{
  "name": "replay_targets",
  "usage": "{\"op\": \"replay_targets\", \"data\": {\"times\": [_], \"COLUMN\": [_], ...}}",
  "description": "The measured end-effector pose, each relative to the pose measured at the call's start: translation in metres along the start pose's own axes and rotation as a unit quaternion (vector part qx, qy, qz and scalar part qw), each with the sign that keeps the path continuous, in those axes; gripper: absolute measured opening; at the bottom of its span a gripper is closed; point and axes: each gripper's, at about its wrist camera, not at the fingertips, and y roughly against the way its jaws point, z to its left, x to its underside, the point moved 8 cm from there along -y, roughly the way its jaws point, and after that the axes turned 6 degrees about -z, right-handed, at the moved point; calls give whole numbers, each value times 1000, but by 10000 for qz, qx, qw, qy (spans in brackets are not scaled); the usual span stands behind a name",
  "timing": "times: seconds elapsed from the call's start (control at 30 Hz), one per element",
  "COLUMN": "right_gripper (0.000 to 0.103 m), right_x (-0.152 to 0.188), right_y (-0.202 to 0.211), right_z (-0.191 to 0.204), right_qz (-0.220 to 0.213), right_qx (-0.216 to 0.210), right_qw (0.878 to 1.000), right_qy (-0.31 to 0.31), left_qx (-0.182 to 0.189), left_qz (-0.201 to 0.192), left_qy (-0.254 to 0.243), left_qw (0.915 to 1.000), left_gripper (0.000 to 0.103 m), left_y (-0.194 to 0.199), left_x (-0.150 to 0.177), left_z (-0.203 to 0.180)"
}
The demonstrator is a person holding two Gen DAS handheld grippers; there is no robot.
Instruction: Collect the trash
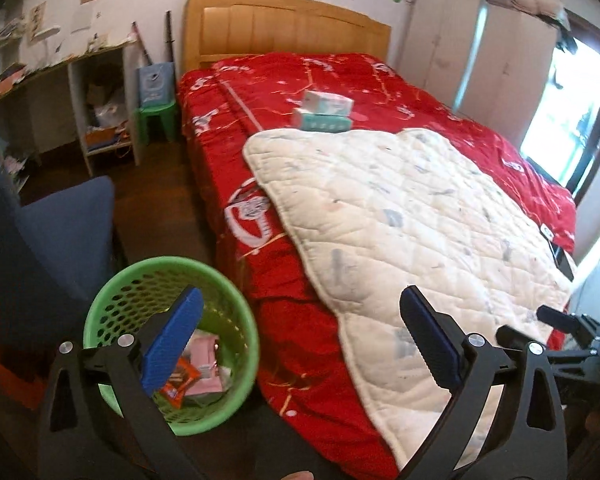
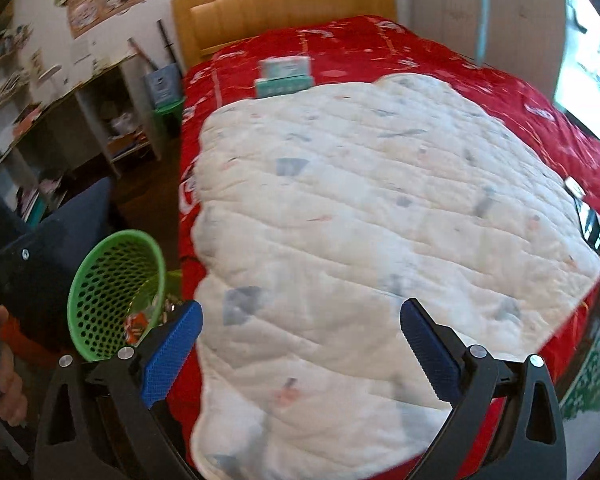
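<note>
A green perforated basket point(image 1: 100, 312) stands on the floor beside the bed; it also shows in the right wrist view point(image 2: 100, 300). Pink and orange wrappers point(image 1: 198, 372) lie inside it. My left gripper point(image 1: 300, 340) is open and empty, its left finger over the basket, its right finger over the white quilt point(image 1: 400, 220). My right gripper point(image 2: 300, 344) is open and empty above the quilt point(image 2: 360, 200). It also shows at the right edge of the left wrist view point(image 1: 560, 328). Two teal-and-white tissue packs point(image 1: 324, 112) are stacked on the red bedspread point(image 1: 260, 92) near the headboard.
A dark blue chair point(image 1: 60, 232) stands left of the basket. A green stool point(image 1: 156, 120) with a blue bag and white shelves point(image 1: 100, 120) are by the far wall. A wardrobe point(image 1: 460, 48) and bright window point(image 1: 564, 112) are at right. A dark phone-like object point(image 2: 588, 220) lies at the bed's right edge.
</note>
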Motion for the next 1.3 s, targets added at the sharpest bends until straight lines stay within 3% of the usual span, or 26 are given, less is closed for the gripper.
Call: {"op": "replay_targets", "data": {"times": [0.43,0.8,1.3], "right_gripper": [96,96,96], "right_x": [-5,-3,-6], "right_y": [36,48,57], "right_z": [-64,-79,-81], "right_qz": [-354,-434,-556], "right_qx": [455,587,724], "right_qw": [9971,9956,9944], "right_qy": [-498,-593,-531], "left_qx": [248,296,224], "left_qz": [20,-25,-176], "left_qy": [-465,-778,-852], "left_qw": [9986,9965,9960], "left_gripper": [97,98,98], "left_y": [-2,-1,4], "left_x": [1,0,-3], "left_z": [-47,-74,-76]}}
